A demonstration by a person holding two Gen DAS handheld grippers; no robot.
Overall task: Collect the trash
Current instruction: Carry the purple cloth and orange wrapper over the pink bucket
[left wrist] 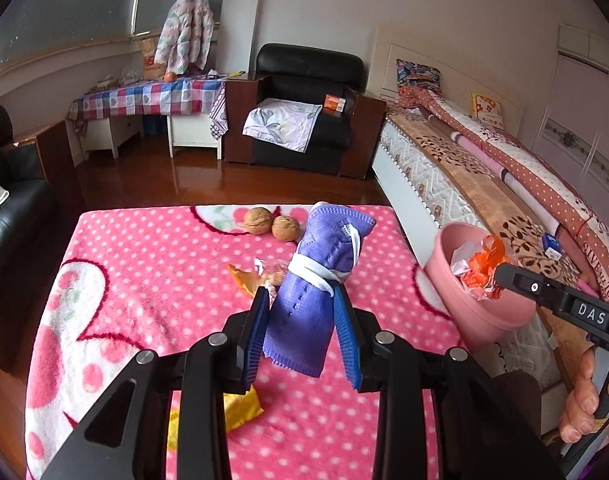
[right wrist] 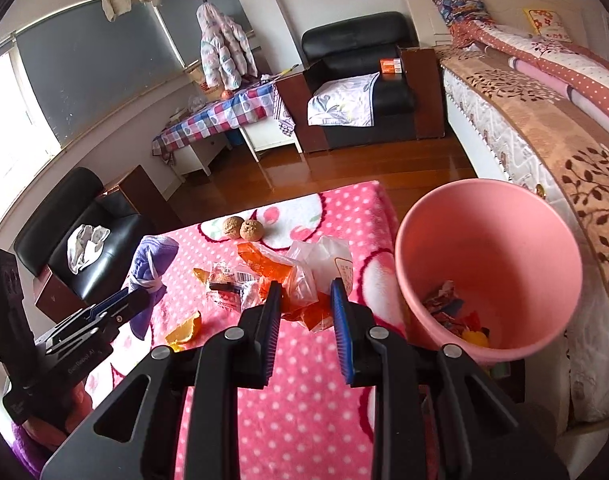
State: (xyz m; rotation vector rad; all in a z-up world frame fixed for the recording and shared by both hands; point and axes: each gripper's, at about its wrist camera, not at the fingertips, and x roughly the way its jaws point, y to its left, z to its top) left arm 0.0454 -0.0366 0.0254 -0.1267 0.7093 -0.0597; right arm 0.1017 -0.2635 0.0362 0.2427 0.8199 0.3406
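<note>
Gripping the rolled purple cloth (left wrist: 316, 280), tied round with a white strip, your left gripper (left wrist: 302, 300) holds it upright above the fuzzy pink polka-dot blanket (left wrist: 144, 280). Only your left view shows the yellow wrapper (left wrist: 240, 408) beneath the fingers. Two wrinkled walnuts (right wrist: 240, 229) lie at the far edge. Your right gripper (right wrist: 306, 294) is clenched on crinkly orange-and-clear plastic wrappers (right wrist: 292, 280), near an orange peel (right wrist: 184, 330). Only your right view shows the bottom of the smooth, round pink bin (right wrist: 488, 240) at the right, with scraps inside.
</note>
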